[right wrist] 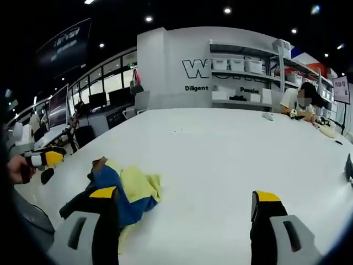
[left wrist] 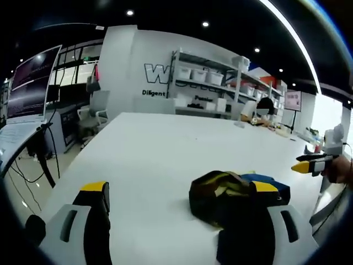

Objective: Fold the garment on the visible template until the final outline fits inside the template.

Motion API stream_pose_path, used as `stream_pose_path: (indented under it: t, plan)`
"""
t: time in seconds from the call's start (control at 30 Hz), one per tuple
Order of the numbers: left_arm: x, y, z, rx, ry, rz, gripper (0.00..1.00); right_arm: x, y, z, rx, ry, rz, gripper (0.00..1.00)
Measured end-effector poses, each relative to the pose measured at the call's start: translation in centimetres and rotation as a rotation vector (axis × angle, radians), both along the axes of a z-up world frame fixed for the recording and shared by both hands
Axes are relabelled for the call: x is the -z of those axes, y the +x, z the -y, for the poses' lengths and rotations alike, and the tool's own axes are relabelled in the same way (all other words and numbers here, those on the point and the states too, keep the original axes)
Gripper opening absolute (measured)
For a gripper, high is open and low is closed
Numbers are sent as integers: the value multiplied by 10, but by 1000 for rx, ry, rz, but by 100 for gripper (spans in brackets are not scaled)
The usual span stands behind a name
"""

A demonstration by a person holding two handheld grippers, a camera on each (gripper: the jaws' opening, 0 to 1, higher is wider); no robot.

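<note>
My left tongs stood wide open with nothing between the yellow-tipped jaws. Just beyond them, and mostly in front of the right jaw, lay the crumpled garment of dark brown, yellow and blue cloth, bunched into a low heap on the white tabletop. The right jaw overlapped the heap's near edge in the left gripper view, but I could not tell whether it touched the cloth.

My right tongs were equally wide open and empty. From that side the same crumpled garment lay to the left, just past the left jaw and partly hidden by it, with a pale yellow flap spread toward the middle of the tabletop. Each view caught the opposite tongs hovering near the tabletop's edge, a hand behind them: the right tongs at the far right, the left tongs at the far left.

I judged the heap to lie between my two hands, somewhat nearer the left tongs. It was too bunched to give a clear long axis. I could make out no template outline on the tabletop, so the folding looked barely begun. Shelving with white bins and a seated person were at the far end.
</note>
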State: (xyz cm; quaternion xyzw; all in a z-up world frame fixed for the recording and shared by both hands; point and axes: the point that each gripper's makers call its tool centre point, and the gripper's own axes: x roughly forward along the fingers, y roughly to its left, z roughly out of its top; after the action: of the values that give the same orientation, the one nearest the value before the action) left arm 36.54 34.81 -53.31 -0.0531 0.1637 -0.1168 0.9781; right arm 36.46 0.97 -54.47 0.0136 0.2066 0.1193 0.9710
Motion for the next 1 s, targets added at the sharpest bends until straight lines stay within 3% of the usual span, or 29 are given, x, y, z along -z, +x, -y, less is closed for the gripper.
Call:
stream_pose_path:
  t: [0.07, 0.17, 0.27, 0.3, 0.37, 0.43, 0.5, 0.57, 0.73, 0.8, 0.9, 1.0]
  plan:
    - [-2, -2, 7, 22, -42, 3, 99, -2, 0, -2, -9, -5, 6, 99]
    - [-3, -4, 8, 33, -14, 7, 99, 0, -2, -6, -25, -26, 0, 99]
    - [-7, -3, 7, 29, -27, 21, 99, 3, -4, -8, -40, -38, -12, 98]
    - [-7, -3, 6, 29, -16, 23, 99, 3, -3, -9, -43, -35, -10, 97]
    - [-9, -2, 2, 34, 75, 33, 99, -1, 0, -11, -48, -42, 7, 97]
    - [-20, -1, 6, 35, 56, 85, 98, -4, 2, -15, -68, -53, 22, 96]
    - [-17, -2, 9, 47, 78, 75, 97, -5, 2, -19, -80, -42, 26, 96]
    - [-7, -5, 11, 85, 154, 39, 97, -7, 0, -24, -98, -33, 34, 95]
    - [-2, -5, 28, 155, 186, 31, 92, -9, -2, -33, -132, -46, 45, 91]
    - [1, -3, 33, 185, 183, 5, 89, -8, -2, -41, -157, -35, 40, 88]
    - [-1, 7, 39, 218, 201, 11, 86, -5, -2, -53, -200, -47, 29, 87]
    - [-2, 12, 47, 246, 110, -2, 84, -6, -1, -65, -238, -66, 35, 85]
